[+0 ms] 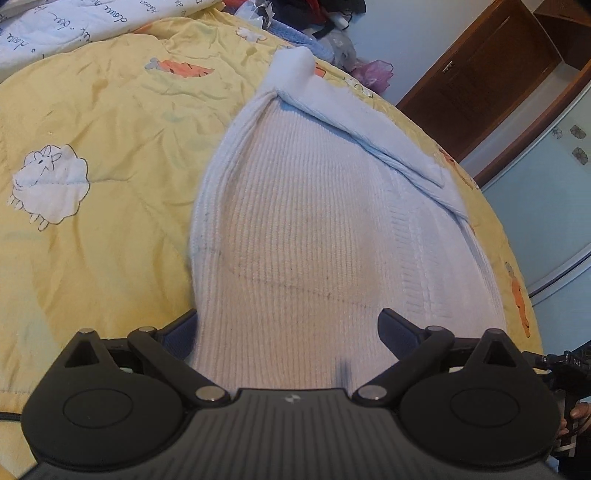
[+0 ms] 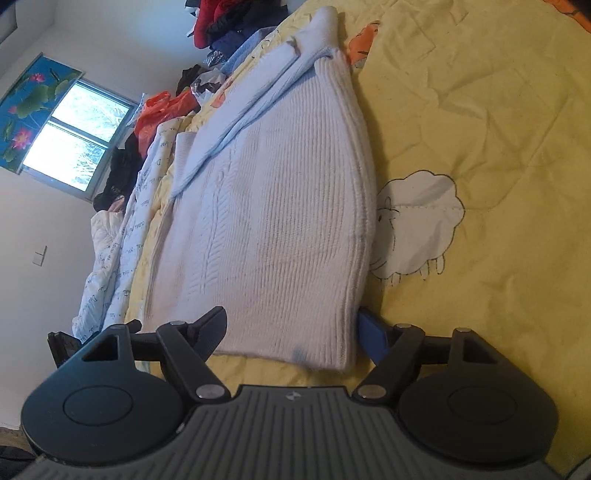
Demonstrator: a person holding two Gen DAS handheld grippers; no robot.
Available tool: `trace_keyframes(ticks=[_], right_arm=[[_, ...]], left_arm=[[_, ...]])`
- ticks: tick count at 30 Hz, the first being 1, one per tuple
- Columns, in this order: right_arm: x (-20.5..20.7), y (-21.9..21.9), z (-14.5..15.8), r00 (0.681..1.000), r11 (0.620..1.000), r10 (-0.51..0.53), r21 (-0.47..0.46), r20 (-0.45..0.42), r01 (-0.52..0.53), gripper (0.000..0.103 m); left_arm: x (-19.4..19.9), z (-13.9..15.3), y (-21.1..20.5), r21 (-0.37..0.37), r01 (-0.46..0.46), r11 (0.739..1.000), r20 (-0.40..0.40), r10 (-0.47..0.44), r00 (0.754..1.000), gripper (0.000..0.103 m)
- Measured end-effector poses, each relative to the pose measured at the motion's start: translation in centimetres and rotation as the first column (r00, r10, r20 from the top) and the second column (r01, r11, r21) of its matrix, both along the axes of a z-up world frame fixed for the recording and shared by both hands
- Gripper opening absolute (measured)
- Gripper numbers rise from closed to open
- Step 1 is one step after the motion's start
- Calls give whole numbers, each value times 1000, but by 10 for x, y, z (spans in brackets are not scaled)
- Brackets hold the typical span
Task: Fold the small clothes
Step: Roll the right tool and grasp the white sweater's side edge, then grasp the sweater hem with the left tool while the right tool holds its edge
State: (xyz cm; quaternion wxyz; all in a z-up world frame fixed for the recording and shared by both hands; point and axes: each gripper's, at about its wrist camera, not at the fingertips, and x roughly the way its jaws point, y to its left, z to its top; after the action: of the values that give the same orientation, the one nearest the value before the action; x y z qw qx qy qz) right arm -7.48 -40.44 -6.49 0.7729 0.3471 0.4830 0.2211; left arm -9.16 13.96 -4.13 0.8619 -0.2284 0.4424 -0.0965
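A small white ribbed knit sweater (image 1: 306,221) lies on a yellow quilt (image 1: 110,129), with a sleeve (image 1: 369,125) folded across its far part. My left gripper (image 1: 291,328) is open, its fingers wide apart on either side of the sweater's near edge. In the right wrist view the same sweater (image 2: 280,229) lies lengthwise ahead with the folded sleeve (image 2: 258,103) at its far left. My right gripper (image 2: 291,328) is open, its fingers straddling the sweater's near hem and corner. Neither gripper holds cloth.
The quilt (image 2: 480,147) has sheep (image 2: 417,221) and carrot prints. A white lettered blanket (image 1: 74,26) and a pile of clothes (image 2: 229,22) lie at the far side. A wooden door (image 1: 480,74) and a window (image 2: 74,136) stand beyond the bed.
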Motion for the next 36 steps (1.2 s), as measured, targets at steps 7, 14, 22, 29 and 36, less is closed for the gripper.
trace_keyframes(ticks=[7, 14, 22, 29, 36], right_arm=[[14, -2, 0, 1000, 999, -30, 16, -5, 30, 56], [33, -14, -6, 993, 993, -116, 15, 23, 115, 56], [24, 6, -21, 1000, 996, 3, 86, -13, -2, 35], [7, 5, -26, 1000, 995, -17, 98, -15, 18, 11], [10, 5, -8, 999, 995, -17, 99, 49, 12, 11]], left_arm=[[0, 3, 13, 40, 32, 999, -35, -30, 999, 60], [12, 2, 19, 29, 16, 999, -37, -14, 999, 53], [10, 1, 13, 24, 137, 990, -49, -135, 990, 47], [13, -1, 25, 32, 110, 993, -104, -106, 989, 10], [19, 16, 25, 75, 143, 987, -79, -138, 987, 10]])
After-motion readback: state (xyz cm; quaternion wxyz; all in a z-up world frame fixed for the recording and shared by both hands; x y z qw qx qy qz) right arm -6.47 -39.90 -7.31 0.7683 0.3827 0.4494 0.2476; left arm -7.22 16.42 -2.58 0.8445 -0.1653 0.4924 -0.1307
